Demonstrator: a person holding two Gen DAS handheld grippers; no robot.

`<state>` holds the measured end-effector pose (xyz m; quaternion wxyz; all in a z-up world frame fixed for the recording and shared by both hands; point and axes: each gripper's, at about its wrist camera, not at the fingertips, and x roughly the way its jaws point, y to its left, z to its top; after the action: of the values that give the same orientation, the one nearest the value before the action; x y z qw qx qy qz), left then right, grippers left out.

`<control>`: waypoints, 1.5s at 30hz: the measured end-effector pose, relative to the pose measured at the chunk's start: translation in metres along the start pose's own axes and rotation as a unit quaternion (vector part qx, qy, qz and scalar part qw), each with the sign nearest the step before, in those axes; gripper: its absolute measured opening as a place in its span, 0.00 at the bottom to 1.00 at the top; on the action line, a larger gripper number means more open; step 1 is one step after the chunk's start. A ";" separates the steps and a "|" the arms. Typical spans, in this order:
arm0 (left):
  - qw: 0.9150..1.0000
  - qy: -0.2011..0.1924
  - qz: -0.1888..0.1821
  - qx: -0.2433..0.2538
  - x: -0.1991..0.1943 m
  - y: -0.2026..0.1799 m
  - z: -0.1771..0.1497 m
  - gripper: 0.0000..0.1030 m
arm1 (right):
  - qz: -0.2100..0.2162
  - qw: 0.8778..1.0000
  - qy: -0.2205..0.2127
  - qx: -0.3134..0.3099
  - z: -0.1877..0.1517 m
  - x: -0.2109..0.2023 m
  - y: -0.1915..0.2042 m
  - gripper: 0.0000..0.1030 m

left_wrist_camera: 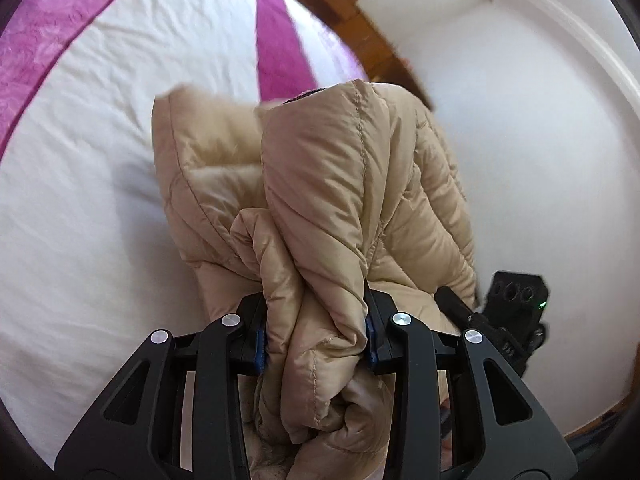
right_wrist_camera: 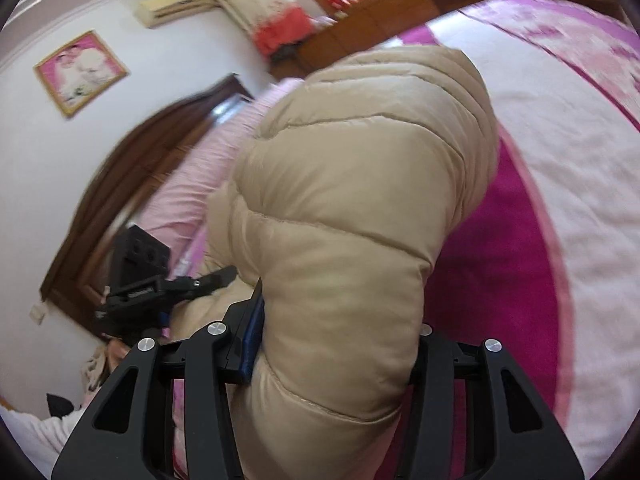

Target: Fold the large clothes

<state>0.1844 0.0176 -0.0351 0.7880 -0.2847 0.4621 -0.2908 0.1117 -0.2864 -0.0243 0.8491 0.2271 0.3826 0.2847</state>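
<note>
The beige puffer jacket (left_wrist_camera: 320,200) is clamped in both claws and held up off the bed (left_wrist_camera: 80,208).

In the left wrist view, the white bedspread with its pink border fills the left side. At centre, the left gripper (left_wrist_camera: 316,336) is closed on a bunched wad of the jacket: quilted fabric is squeezed between the two blue-padded fingers (left_wrist_camera: 260,344), with crumpled folds spilling down behind them toward the camera. Ahead of the claw the rest of the garment stretches away in two thick lobes, a dark collar edge showing at its far end. To the right, just past the jacket's edge, the other tool's black body with a small green light (left_wrist_camera: 516,300) sits close beside it, against a white wall (left_wrist_camera: 520,140) and a wooden frame (left_wrist_camera: 352,20).

In the right wrist view, a framed pink picture (right_wrist_camera: 80,72) and an air conditioner (right_wrist_camera: 176,4) hang on the wall at left, above a dark wooden headboard (right_wrist_camera: 132,176). The left tool (right_wrist_camera: 148,280) shows low on the left, its tip touching the jacket. At centre the right gripper (right_wrist_camera: 336,332) grips a fat, rounded roll of the jacket (right_wrist_camera: 360,200); the puffy fabric bulges over the right finger, nearly hiding it, and rises well ahead of the claw. To the right lies the magenta and pale pink bedspread (right_wrist_camera: 560,140).
</note>
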 end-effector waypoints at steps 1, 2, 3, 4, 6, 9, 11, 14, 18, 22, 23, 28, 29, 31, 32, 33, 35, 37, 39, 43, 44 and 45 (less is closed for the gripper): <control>1.000 0.007 0.024 0.012 0.008 -0.004 -0.003 0.34 | -0.010 1.000 0.008 0.010 -0.004 0.003 -0.006 0.50; 0.999 0.011 0.046 0.023 0.013 -0.008 -0.004 0.34 | -0.027 0.999 0.021 0.023 -0.009 0.008 -0.015 0.53; 0.997 0.013 0.062 0.032 0.016 -0.011 -0.005 0.36 | -0.034 0.999 0.027 0.029 -0.012 0.011 -0.020 0.55; 0.995 0.014 0.086 0.045 0.019 -0.015 -0.008 0.37 | -0.042 0.998 0.034 0.034 -0.014 0.015 -0.026 0.59; 0.989 0.015 0.129 0.068 0.024 -0.020 -0.016 0.41 | -0.055 0.997 0.043 0.038 -0.018 0.022 -0.029 0.63; 0.981 0.014 0.172 0.090 0.027 -0.027 -0.029 0.45 | -0.074 0.995 0.051 0.029 -0.021 0.029 -0.023 0.69; 0.978 0.010 0.185 0.092 0.021 -0.020 -0.037 0.46 | -0.090 0.994 0.055 0.029 -0.018 0.026 -0.015 0.71; 0.972 -0.001 0.212 0.100 0.007 -0.022 -0.044 0.47 | -0.120 0.991 0.044 0.029 -0.017 0.009 -0.002 0.71; 0.965 -0.006 0.237 0.109 -0.003 -0.032 -0.053 0.48 | -0.166 0.986 0.025 -0.005 -0.021 -0.011 0.012 0.67; 0.957 0.000 0.267 0.112 -0.003 -0.033 -0.059 0.48 | -0.201 0.977 0.044 -0.056 -0.020 0.007 0.019 0.59; 0.955 0.002 0.273 0.114 -0.001 -0.029 -0.060 0.48 | -0.216 0.973 0.051 -0.067 -0.021 0.018 0.022 0.59; 0.945 0.004 0.305 0.117 0.010 -0.015 -0.049 0.55 | -0.232 0.967 0.055 -0.087 -0.028 0.036 0.012 0.62; 0.944 0.001 0.306 0.121 0.008 -0.017 -0.048 0.55 | -0.231 0.968 0.054 -0.084 -0.027 0.035 0.012 0.62; 0.943 -0.010 0.308 0.127 0.002 -0.021 -0.048 0.58 | -0.226 0.970 0.050 -0.073 -0.027 0.028 0.012 0.62; 0.942 -0.015 0.311 0.128 -0.002 -0.023 -0.049 0.60 | -0.224 0.971 0.046 -0.068 -0.026 0.025 0.013 0.63; 0.940 -0.021 0.316 0.129 -0.008 -0.026 -0.050 0.69 | -0.224 0.971 0.044 -0.063 -0.026 0.020 0.015 0.65; 0.937 -0.029 0.323 0.131 -0.021 -0.033 -0.056 0.80 | -0.229 0.971 0.037 -0.062 -0.027 0.011 0.022 0.74; 0.936 -0.040 0.324 0.132 -0.035 -0.042 -0.061 0.86 | -0.229 0.971 0.030 -0.070 -0.031 0.001 0.033 0.74; 0.936 -0.048 0.320 0.136 -0.046 -0.052 -0.067 0.90 | -0.231 0.970 0.027 -0.075 -0.036 -0.008 0.044 0.78; 0.934 -0.062 0.320 0.144 -0.062 -0.073 -0.081 0.95 | -0.223 0.972 0.016 -0.072 -0.045 -0.025 0.061 0.87; 0.933 -0.064 0.323 0.145 -0.063 -0.076 -0.084 0.96 | -0.223 0.972 0.014 -0.072 -0.047 -0.030 0.066 0.91; 0.931 -0.065 0.327 0.148 -0.065 -0.081 -0.088 0.96 | -0.223 0.972 0.011 -0.072 -0.050 -0.033 0.069 0.93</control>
<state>0.0632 -0.0060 0.0236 0.9010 -0.0166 0.4291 -0.0625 0.0335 -0.2488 0.0049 0.9011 0.0716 0.4112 0.1175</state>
